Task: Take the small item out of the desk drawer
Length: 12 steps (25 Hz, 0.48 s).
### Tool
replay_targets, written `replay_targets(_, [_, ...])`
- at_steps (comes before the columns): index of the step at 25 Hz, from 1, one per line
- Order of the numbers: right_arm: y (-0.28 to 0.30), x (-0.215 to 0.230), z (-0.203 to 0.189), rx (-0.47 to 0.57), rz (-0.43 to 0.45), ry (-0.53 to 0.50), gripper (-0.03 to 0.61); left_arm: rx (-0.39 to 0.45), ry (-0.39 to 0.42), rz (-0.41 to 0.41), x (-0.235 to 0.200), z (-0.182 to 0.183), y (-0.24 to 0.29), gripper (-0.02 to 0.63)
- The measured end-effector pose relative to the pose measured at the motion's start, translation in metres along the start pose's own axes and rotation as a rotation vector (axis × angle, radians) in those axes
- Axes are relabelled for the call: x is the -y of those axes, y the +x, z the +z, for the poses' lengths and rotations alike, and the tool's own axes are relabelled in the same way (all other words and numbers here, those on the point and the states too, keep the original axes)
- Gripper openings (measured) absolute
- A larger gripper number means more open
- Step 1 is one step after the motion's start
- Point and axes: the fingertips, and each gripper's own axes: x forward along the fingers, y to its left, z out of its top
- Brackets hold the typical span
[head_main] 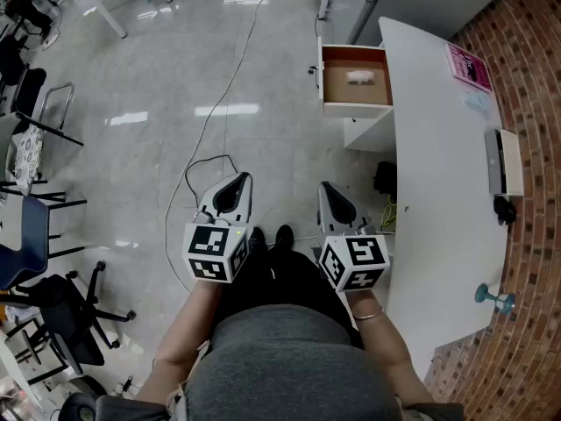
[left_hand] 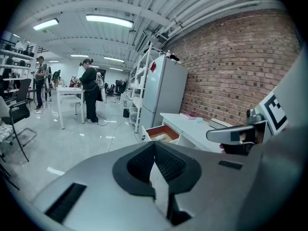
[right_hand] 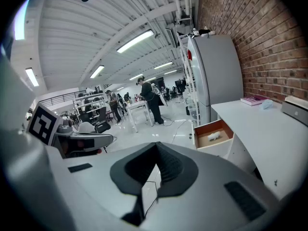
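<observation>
The desk drawer (head_main: 355, 79) stands pulled out from the white desk (head_main: 438, 174), far ahead of me. A small white item (head_main: 360, 77) lies inside the drawer (right_hand: 211, 137); the item (right_hand: 213, 136) also shows in the right gripper view, and the drawer (left_hand: 161, 134) in the left gripper view. My left gripper (head_main: 235, 188) and right gripper (head_main: 334, 202) hang side by side above the floor, well short of the drawer. Both are shut with nothing between the jaws: the left gripper (left_hand: 155, 150) and the right gripper (right_hand: 156, 150) show their pads meeting at the tips.
A black cable (head_main: 219, 121) trails across the shiny floor toward the desk. Chairs (head_main: 35, 226) stand at the left. On the desk lie a pink book (head_main: 467, 66), a grey box (head_main: 502, 160) and a teal stand (head_main: 493, 297). A person (left_hand: 90, 94) stands at a far table.
</observation>
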Motion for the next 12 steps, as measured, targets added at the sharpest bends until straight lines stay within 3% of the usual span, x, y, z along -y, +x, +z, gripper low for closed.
replay_targets(12, [-0.009, 0.021, 0.007, 0.033, 0.02, 0.023, 0.002, 0.034, -0.006, 0.005, 0.018, 0.01, 0.008, 0.021])
